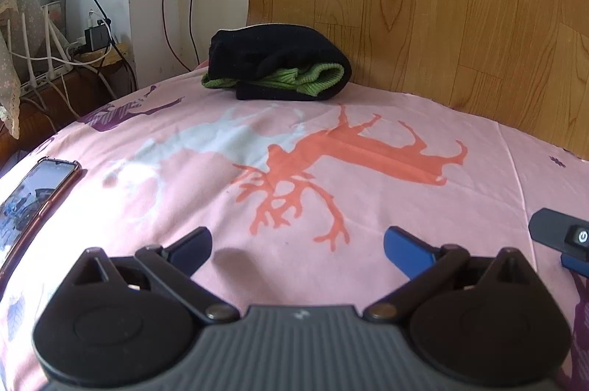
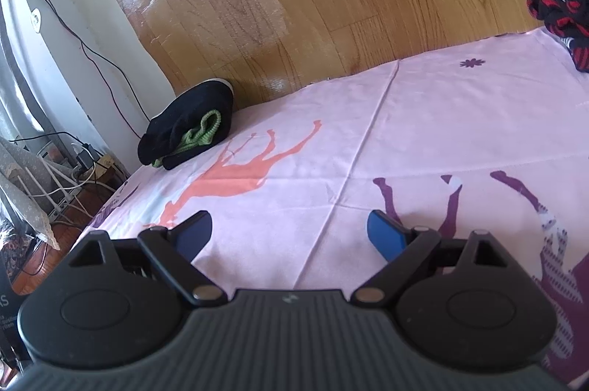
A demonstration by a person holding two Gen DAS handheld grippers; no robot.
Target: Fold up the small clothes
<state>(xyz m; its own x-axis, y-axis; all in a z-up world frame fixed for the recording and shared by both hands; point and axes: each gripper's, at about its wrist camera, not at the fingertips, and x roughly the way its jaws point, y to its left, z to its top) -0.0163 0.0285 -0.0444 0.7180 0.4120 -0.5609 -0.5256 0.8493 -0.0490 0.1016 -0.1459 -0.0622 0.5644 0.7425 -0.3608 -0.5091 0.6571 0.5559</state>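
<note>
Leftmost, a phone [image 1: 36, 196] lies on the pink deer-print sheet [image 1: 405, 207]. Both the left gripper [image 1: 297, 243] and right gripper [image 2: 289, 229] gape wide, empty. A folded black-and-green knit [image 1: 278, 63] sits by the wood-grain board [image 1: 441, 4]; far right, perhaps socks, a black-and-red bundle [image 2: 559, 8].

- I see a white power symbol on a small black switch [image 1: 581, 236], on the device at the right edge of my left wrist view.
- I can read no words, brands or numbers anywhere else.
</note>
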